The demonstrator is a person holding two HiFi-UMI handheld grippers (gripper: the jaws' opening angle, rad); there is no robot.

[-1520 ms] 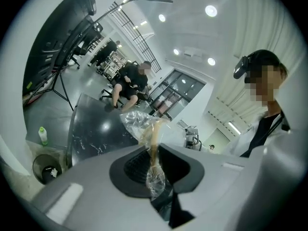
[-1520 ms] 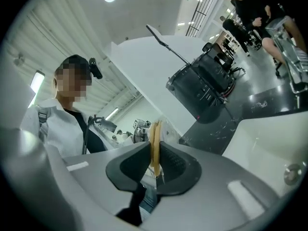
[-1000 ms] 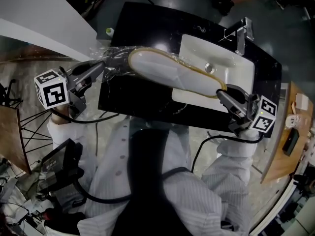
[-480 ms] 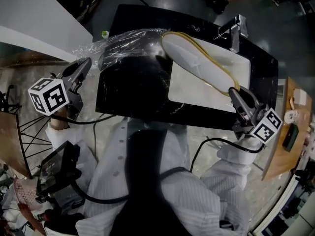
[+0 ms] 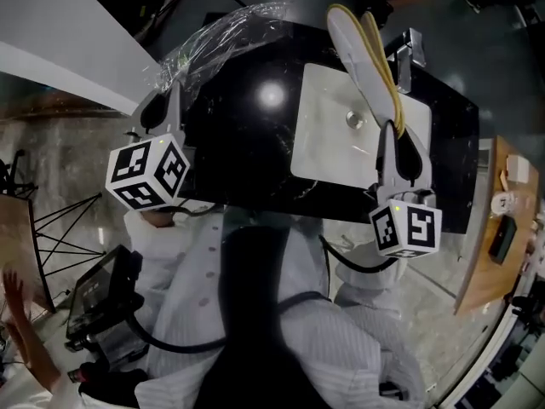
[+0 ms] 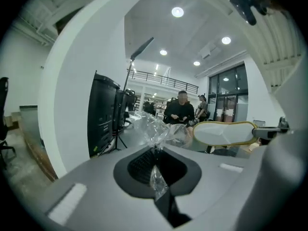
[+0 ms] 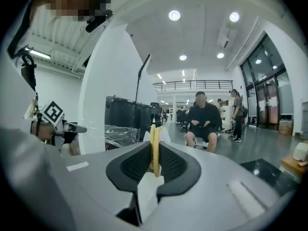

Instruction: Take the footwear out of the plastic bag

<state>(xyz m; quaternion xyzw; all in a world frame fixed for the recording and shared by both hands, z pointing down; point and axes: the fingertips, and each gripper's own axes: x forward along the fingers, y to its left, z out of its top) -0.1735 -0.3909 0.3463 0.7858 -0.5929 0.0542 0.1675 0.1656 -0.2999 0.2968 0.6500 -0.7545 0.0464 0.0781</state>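
A white slipper with a yellow rim point(image 5: 358, 45) hangs free of the clear plastic bag point(image 5: 223, 34), above the sink. My right gripper point(image 5: 398, 136) is shut on the slipper's heel edge; in the right gripper view the yellow rim point(image 7: 155, 148) stands pinched between the pads of that gripper point(image 7: 154, 159). My left gripper point(image 5: 162, 102) is shut on a twisted corner of the bag, seen as crumpled film point(image 6: 157, 178) inside this gripper point(image 6: 156, 163). The bag point(image 6: 155, 128) hangs slack and apart from the slipper point(image 6: 224, 133).
A white sink basin point(image 5: 336, 139) sits in a black counter point(image 5: 243, 147) with a chrome faucet point(image 5: 410, 54) behind it. A wooden table point(image 5: 492, 237) stands to the right, a white panel point(image 5: 68, 45) to the left. A seated person point(image 7: 204, 121) is in the background.
The slipper has come out of the bag and swung up to the right with the right gripper. The left gripper has lifted the emptied bag up and left.
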